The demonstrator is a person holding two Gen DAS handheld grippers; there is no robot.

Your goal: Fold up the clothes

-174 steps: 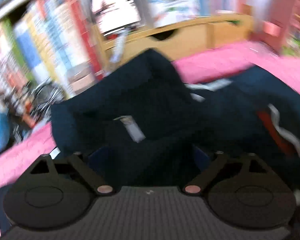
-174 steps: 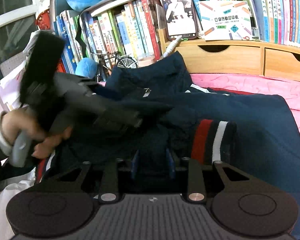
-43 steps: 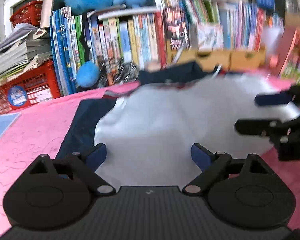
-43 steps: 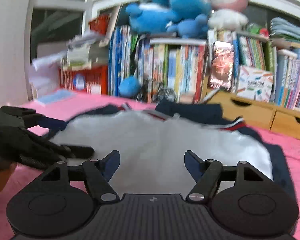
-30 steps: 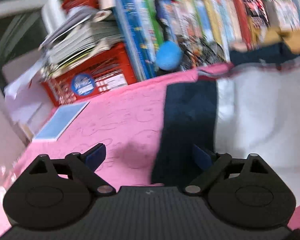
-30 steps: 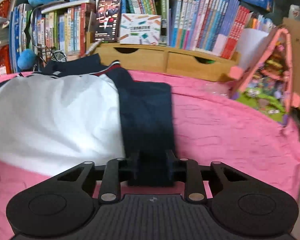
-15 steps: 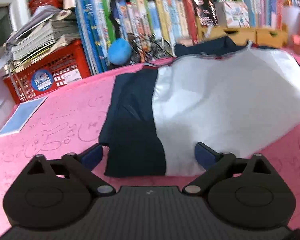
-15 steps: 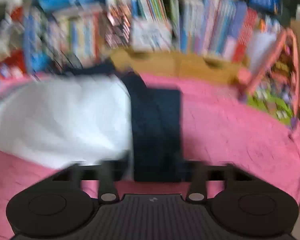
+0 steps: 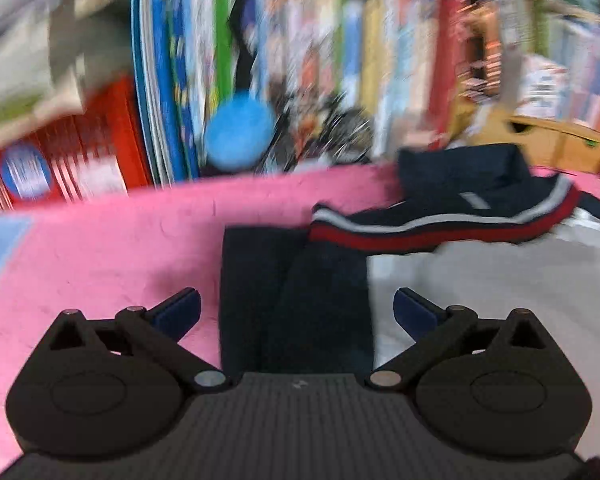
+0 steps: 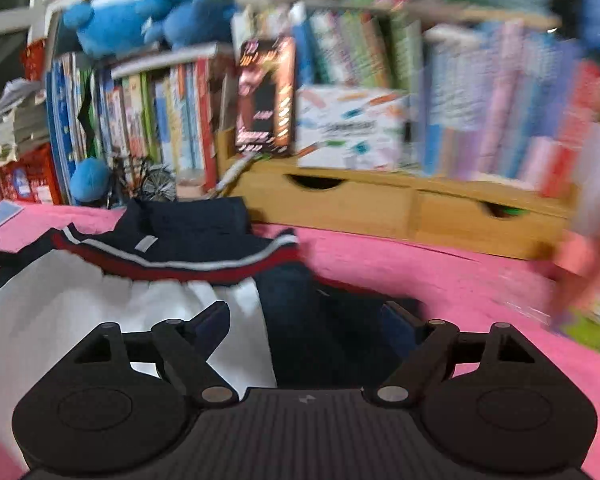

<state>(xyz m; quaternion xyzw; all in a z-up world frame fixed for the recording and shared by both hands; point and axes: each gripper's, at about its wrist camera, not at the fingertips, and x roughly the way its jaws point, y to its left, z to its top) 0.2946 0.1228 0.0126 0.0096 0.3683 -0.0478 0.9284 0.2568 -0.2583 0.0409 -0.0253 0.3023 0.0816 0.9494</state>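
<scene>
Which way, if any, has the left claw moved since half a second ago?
Yes. The left claw has moved toward the bookshelf; the jacket's striped collar, formerly far ahead, now lies close.

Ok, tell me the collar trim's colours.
Red and white stripes on the navy collar, clearest in the right wrist view.

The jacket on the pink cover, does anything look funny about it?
Nothing looks wrong. The navy and white jacket lies flat on the pink cover, a navy sleeve folded in at each side; nothing looks torn or spilled.

Home bedroom, crammed bookshelves (image 10: 140, 120), plush toys (image 10: 112, 20)
</scene>
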